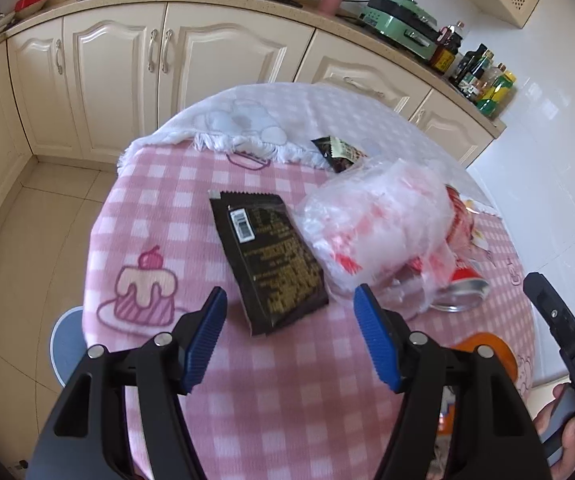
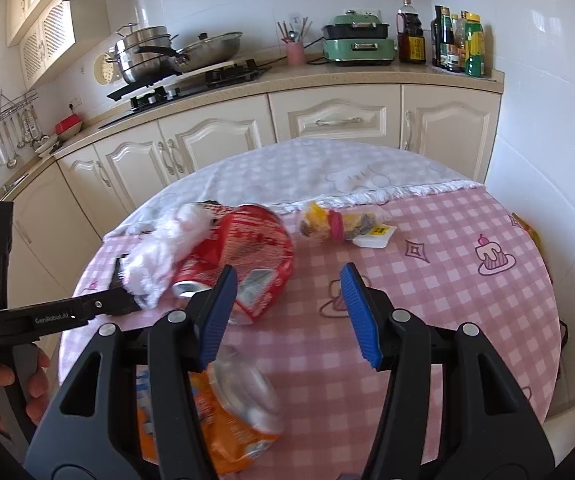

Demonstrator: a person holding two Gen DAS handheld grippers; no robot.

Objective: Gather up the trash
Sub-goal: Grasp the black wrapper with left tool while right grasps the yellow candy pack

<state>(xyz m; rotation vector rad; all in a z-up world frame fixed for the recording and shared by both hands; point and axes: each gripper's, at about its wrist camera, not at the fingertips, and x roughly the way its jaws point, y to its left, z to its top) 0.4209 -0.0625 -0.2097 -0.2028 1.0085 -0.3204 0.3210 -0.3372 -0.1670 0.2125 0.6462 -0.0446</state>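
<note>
Trash lies on a round table with a pink checked cloth (image 1: 287, 380). In the left wrist view a black snack wrapper (image 1: 271, 256) lies just ahead of my open left gripper (image 1: 287, 312). Right of it sit a crumpled clear plastic bag (image 1: 379, 224), a crushed red can (image 1: 463, 276) and a second dark wrapper (image 1: 337, 154). In the right wrist view my open right gripper (image 2: 287, 304) hovers over the cloth (image 2: 427, 320), with the red can (image 2: 243, 256), white plastic (image 2: 167, 248), an orange can (image 2: 231, 412) and a small yellow wrapper bundle (image 2: 343, 226) around it.
Cream kitchen cabinets (image 2: 327, 124) and a counter with a stove, pots (image 2: 147, 56), a green appliance (image 2: 355, 40) and bottles (image 2: 459, 44) stand behind the table. A white tiled wall (image 2: 547, 120) is at the right. The left gripper shows in the right wrist view (image 2: 67, 312).
</note>
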